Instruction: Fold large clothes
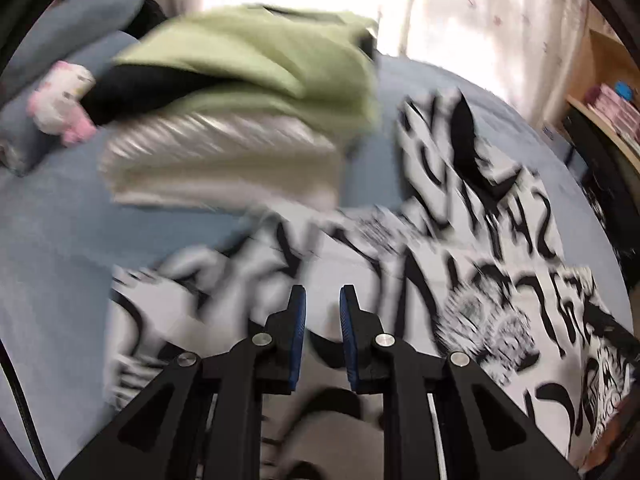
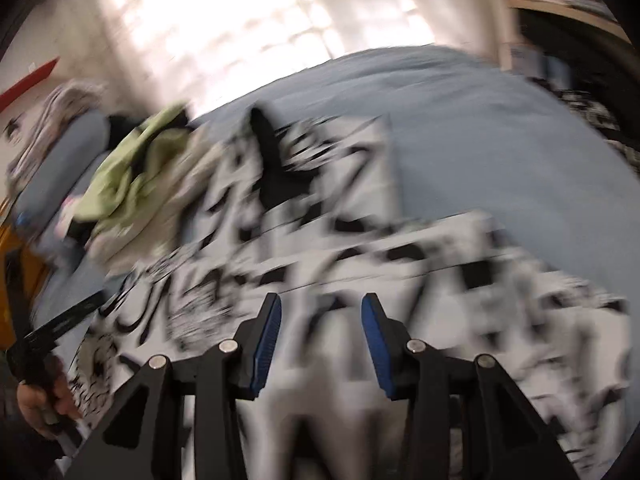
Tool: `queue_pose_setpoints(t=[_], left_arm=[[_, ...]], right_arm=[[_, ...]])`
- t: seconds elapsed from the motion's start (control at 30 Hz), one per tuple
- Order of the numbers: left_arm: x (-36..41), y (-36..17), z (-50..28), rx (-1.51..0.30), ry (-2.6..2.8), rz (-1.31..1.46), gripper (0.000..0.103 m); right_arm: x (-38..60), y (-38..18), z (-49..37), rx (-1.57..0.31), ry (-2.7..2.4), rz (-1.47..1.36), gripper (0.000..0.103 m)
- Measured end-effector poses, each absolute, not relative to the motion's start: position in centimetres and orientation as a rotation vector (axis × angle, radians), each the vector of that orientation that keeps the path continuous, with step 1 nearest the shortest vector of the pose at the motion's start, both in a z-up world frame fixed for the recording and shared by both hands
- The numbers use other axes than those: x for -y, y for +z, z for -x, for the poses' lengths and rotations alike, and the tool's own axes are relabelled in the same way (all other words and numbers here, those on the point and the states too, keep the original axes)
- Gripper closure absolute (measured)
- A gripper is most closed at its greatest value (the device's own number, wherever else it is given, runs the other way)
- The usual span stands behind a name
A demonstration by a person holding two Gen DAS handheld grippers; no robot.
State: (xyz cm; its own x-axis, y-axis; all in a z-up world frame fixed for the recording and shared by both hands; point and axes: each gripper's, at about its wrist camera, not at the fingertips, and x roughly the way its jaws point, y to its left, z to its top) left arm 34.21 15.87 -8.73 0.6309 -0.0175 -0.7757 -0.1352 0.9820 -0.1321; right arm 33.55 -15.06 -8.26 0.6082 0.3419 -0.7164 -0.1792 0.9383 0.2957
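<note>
A large white garment with bold black print [image 1: 480,280] lies spread on a blue-grey bed; both views are blurred. My left gripper [image 1: 323,292] hovers over the garment's near part, its blue pads a narrow gap apart with nothing pinched between them. The right wrist view shows the same printed garment [image 2: 360,232] stretching across the bed. Above its near edge, my right gripper [image 2: 320,300] stands open wider and holds nothing.
A stack of folded clothes, green [image 1: 256,60] on top and silvery cream [image 1: 224,160] below, sits at the back left beside a pink-and-white plush toy [image 1: 60,100] and grey pillows [image 1: 80,12]. A wooden shelf [image 1: 600,92] stands at the right. A person's hand [image 2: 40,404] grips a black handle.
</note>
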Motion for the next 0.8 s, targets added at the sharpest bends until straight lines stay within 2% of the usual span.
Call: queue_pose_setpoints(t=[0.2,0.3,0.37,0.43,0.5,0.57,0.6,0.67,0.8], left_arm=[[-11.6,-12.6,-34.7,-0.936,0.075,0.035,0.088],[-12.4,-12.7,-35.1,-0.942,0.053,0.052,0.088],[-13.5,-12.4,-35.3,-0.93,0.037,0.063,0.088],[-15.0,-12.3,-35.4,-0.916,0.029,0.073,0.094],[-16.1,-12.3,-35.6,-0.908,0.04,0.072,0.095],[-17.4,-12.2,-35.7,-0.888,0.088,0.065,0.095],[-18.0,-12.2,-36.0,-0.891,0.098,0.077,0.095],[-19.5,-12.1,-36.2,-0.911,0.107,0.129,0.095],[-20.8,-10.7,-34.9,-0.92,0.144,0.14,0.094]], right_arm=[[11.5,-12.2,-34.7,-0.914,0.333,-0.092,0.062],[14.1,-11.8,-35.4,-0.889,0.344,-0.125,0.071],[17.0,-11.3,-35.7,-0.851,0.25,-0.105,0.07],[21.0,-11.2,-36.0,-0.837,0.138,-0.114,0.068],[25.9,-11.8,-36.2,-0.851,-0.008,-0.134,0.065],[29.9,-12.4,-35.8,-0.86,-0.019,-0.25,0.068],[31.7,-12.5,-35.5,-0.871,-0.083,-0.291,0.062],[33.9,-12.1,-34.8,-0.864,-0.068,-0.414,0.059],[32.4,-9.7,-33.0,-0.83,-0.041,-0.369,0.059]])
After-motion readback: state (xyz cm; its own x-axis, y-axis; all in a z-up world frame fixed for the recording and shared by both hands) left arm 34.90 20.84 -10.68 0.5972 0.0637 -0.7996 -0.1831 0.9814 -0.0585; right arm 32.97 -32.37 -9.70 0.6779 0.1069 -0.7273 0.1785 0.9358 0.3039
